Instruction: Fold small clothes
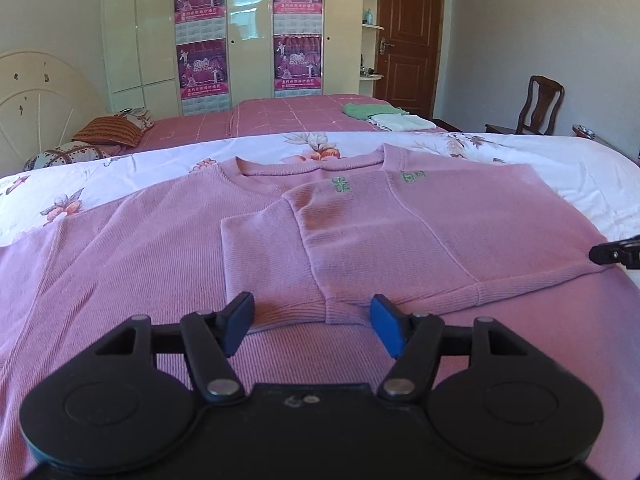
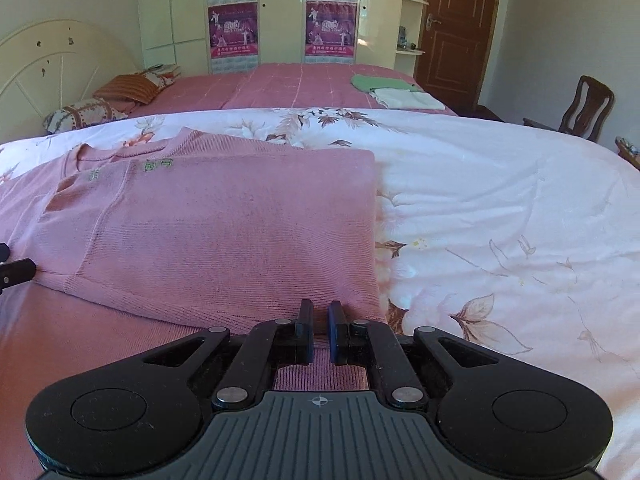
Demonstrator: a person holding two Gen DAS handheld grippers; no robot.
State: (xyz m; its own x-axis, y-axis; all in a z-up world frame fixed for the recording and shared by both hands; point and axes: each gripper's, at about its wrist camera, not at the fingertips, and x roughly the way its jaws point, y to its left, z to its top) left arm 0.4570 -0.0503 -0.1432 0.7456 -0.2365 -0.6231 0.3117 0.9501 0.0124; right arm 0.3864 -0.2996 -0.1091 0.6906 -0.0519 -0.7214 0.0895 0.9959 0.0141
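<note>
A pink knit sweater [image 1: 168, 240] lies flat on the floral quilt [image 1: 568, 168], neckline away from me. Its right side and sleeve are folded over onto the body, with green embroidery near the collar. My left gripper [image 1: 312, 326] is open, jaws wide apart, just above the cuff end of the folded sleeve. In the right wrist view the sweater [image 2: 224, 232] fills the left half. My right gripper [image 2: 320, 330] has its jaws nearly together, with a narrow gap, at the folded sweater's near right corner; whether cloth is pinched cannot be told. Its tip shows in the left wrist view [image 1: 616, 254].
Bare floral quilt [image 2: 500, 208] lies to the right of the sweater. Behind is a pink bed [image 1: 304, 114] with pillows [image 1: 116, 130] and folded green and white cloths [image 1: 384, 116]. A wooden chair [image 1: 538, 106], a wardrobe and a brown door stand beyond.
</note>
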